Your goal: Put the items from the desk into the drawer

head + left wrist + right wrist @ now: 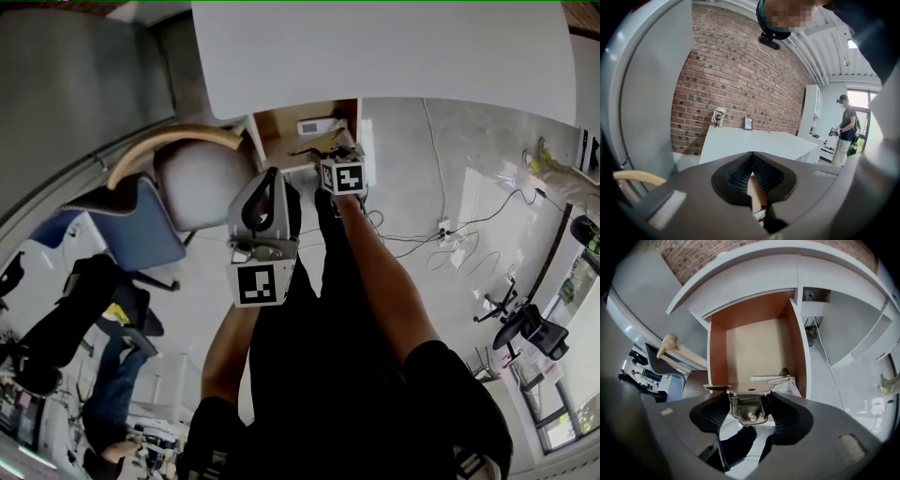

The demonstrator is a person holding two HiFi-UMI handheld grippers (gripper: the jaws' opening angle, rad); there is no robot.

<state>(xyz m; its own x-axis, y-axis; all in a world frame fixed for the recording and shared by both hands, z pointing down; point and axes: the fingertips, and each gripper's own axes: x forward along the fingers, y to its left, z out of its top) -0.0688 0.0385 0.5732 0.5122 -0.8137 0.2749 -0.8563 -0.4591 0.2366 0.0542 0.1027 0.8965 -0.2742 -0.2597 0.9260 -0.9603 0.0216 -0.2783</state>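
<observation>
Drawer (281, 127) — far end under desk (375, 47)

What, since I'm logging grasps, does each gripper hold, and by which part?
The right gripper clamps a metal stapler-like tool by its hinged rear end; the left gripper holds nothing, jaws together.

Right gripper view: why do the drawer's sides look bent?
Right gripper view: the wide lens bows the drawer sides and darkens the corners, though the metal tool looks sharp. Left gripper view: the brick wall curves too; the window glares white.
</observation>
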